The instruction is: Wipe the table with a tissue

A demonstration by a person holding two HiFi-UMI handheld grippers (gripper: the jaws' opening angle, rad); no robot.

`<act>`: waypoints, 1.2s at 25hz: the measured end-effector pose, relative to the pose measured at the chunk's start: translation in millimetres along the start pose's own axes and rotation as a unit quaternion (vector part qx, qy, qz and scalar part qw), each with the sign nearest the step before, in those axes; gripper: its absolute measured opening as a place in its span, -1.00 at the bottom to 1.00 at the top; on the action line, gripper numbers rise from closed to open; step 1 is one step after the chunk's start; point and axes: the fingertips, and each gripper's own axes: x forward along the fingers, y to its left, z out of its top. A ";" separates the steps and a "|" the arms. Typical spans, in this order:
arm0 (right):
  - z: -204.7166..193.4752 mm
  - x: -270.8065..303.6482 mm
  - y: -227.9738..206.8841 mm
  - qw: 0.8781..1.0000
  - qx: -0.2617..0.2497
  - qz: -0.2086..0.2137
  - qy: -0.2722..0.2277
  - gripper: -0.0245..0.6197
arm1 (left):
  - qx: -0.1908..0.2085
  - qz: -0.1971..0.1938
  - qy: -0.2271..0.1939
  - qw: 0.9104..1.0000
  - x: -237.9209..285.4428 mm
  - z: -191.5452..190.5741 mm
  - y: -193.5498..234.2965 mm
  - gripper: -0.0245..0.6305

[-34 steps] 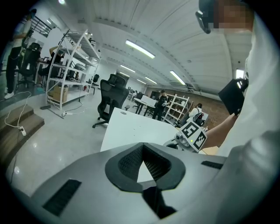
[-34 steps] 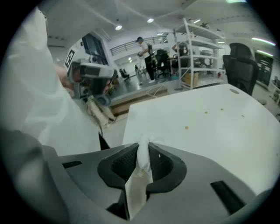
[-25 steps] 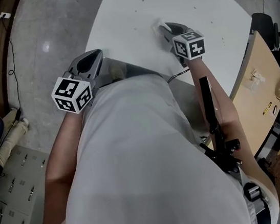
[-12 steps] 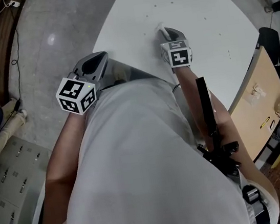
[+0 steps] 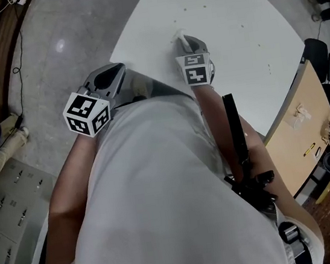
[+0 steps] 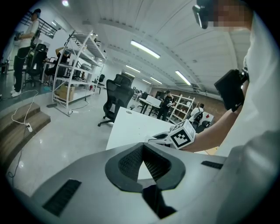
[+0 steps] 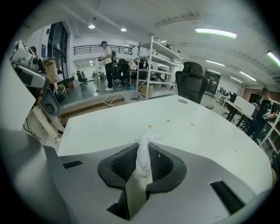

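Note:
The white table [image 5: 229, 22] fills the upper head view. My right gripper [image 5: 182, 39] reaches over the table near its front-left corner, shut on a bunched white tissue [image 5: 178, 36]. In the right gripper view the tissue [image 7: 144, 151] stands pinched between the dark pads, its tuft poking out past the tips over the table [image 7: 197, 127]. Small brown spots [image 7: 150, 127] dot the surface just ahead. My left gripper [image 5: 108, 76] hangs off the table's left edge over the floor, shut with nothing in it; in its own view the pads [image 6: 131, 159] meet at the tip.
A wooden desk [image 5: 294, 119] stands close against the table's right side, with a black chair [image 5: 315, 52] behind it. Grey lockers [image 5: 5, 206] sit at the lower left. A black office chair [image 7: 192, 81] and white shelving [image 7: 153, 61] stand beyond the table's far edge.
My right gripper has slid leftward across the table with the tissue still pinched in it. The left gripper has stayed where it was.

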 end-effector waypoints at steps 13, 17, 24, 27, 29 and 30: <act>5.6 3.0 48.8 0.997 -0.050 0.056 -0.002 -0.71 | 0.000 0.000 -0.006 1.000 -8.4 -2.6 4.3 -0.91; 2.1 -1.8 63.5 0.994 -0.042 0.097 0.001 -0.71 | -0.002 -0.004 -0.012 1.000 -9.8 -1.8 3.3 -0.91; 2.1 -5.4 55.8 0.990 -0.047 0.135 0.021 -0.69 | 0.000 -0.017 -0.019 1.000 -11.6 -0.9 -3.7 -0.91; 10.2 -15.0 46.0 0.992 -0.061 0.109 0.006 -0.60 | -0.004 -0.017 -0.024 1.000 -12.2 -0.6 -3.9 -0.91; 13.9 -20.8 43.9 0.992 -0.079 0.100 0.000 -0.52 | -0.008 -0.015 -0.025 1.000 -11.0 -1.5 -3.1 -0.91; 14.9 -22.6 43.6 0.991 -0.089 0.097 0.000 -0.47 | -0.009 -0.014 -0.025 1.000 -10.3 -1.5 -2.6 -0.91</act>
